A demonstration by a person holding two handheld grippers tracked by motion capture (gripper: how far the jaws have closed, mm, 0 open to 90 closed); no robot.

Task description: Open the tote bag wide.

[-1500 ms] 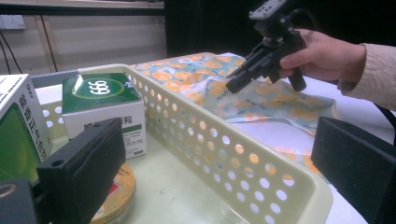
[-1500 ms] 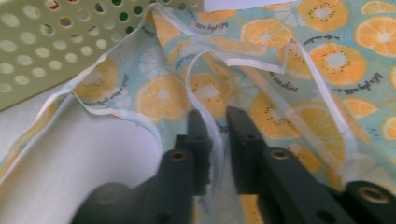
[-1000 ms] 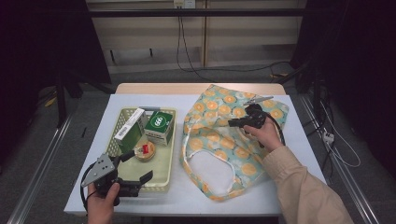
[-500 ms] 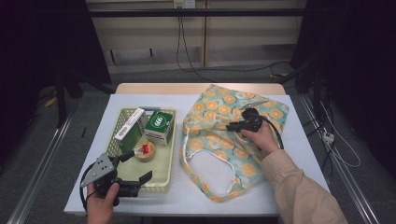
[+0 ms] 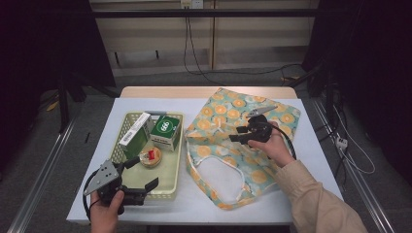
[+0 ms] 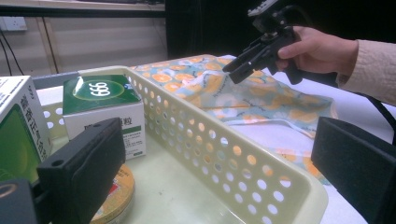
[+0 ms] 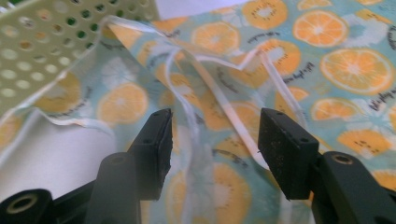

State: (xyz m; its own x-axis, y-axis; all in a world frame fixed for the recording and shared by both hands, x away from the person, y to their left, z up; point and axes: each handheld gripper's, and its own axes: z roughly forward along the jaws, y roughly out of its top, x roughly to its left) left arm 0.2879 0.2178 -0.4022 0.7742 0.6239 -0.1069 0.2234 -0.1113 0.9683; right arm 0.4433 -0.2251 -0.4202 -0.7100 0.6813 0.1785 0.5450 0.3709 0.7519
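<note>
An orange-print cloth bag (image 5: 218,121) lies flat on the white table, right of a pale green basket (image 5: 179,155). My right gripper (image 5: 236,136) hovers just above the bag's middle, pointing toward the basket. Its jaws have just been opening and stand apart with nothing between them. Under them, in the right gripper view, the bag's white strap (image 7: 224,107) lies on the cloth beneath the right gripper (image 7: 215,126). My left gripper (image 5: 143,172) is open at the basket's near corner, and its jaws stand either side of the basket wall (image 6: 210,149).
The basket holds a green "666" box (image 5: 165,131), a white and green box (image 5: 134,134) and a round tin (image 5: 150,157). The table's near edge is just behind the left hand. Dark floor, cables and metal rails surround the table.
The right gripper's jaws have gone from shut to apart, and that hand has drifted slightly toward the near side above the bag. The left hand has stayed still.
</note>
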